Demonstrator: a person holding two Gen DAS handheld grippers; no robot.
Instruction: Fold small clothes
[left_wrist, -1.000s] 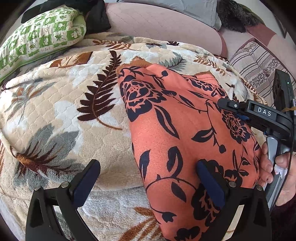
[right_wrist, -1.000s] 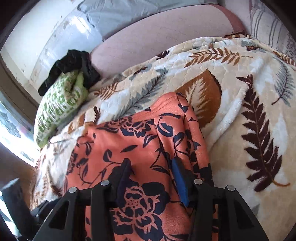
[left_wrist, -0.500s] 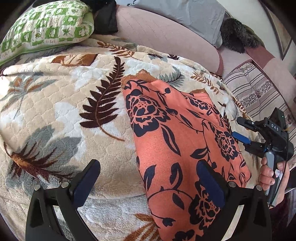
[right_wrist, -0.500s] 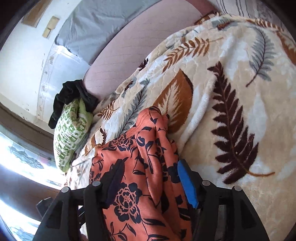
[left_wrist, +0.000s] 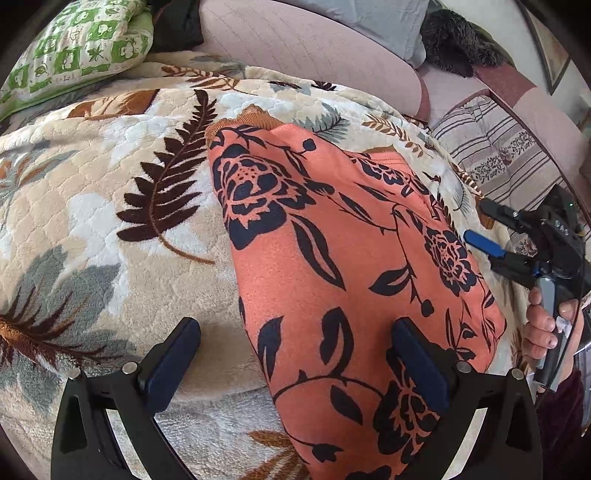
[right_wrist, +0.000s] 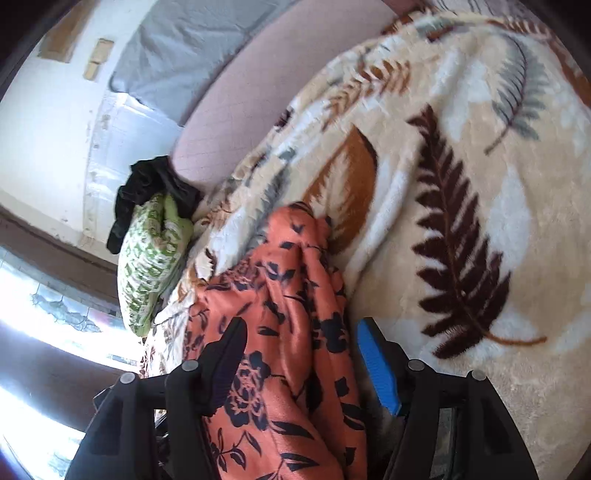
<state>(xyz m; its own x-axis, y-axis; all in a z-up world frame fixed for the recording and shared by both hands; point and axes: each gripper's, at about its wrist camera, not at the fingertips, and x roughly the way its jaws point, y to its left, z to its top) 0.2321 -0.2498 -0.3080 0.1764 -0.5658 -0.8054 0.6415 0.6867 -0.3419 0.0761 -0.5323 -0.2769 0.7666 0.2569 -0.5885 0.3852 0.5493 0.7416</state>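
Note:
An orange garment with dark blue flowers (left_wrist: 332, 266) lies spread on the leaf-patterned blanket (left_wrist: 110, 206). My left gripper (left_wrist: 295, 354) is open above its near left edge, one finger over the blanket and one over the cloth. My right gripper (right_wrist: 301, 354) is open, with the garment's bunched right edge (right_wrist: 295, 302) between its fingers. In the left wrist view the right gripper (left_wrist: 495, 229) hangs at the garment's right side, held by a hand (left_wrist: 543, 332).
A green and white pillow (left_wrist: 81, 48) and a black cloth (right_wrist: 147, 195) lie at the far left. A pink sofa back (left_wrist: 303, 44) and a grey cushion (left_wrist: 369, 11) lie behind. A striped cushion (left_wrist: 502, 147) sits at the right.
The right gripper has opened wider and drawn back to the garment's right edge, tilting over. The left gripper stays open, and its view has drifted slightly.

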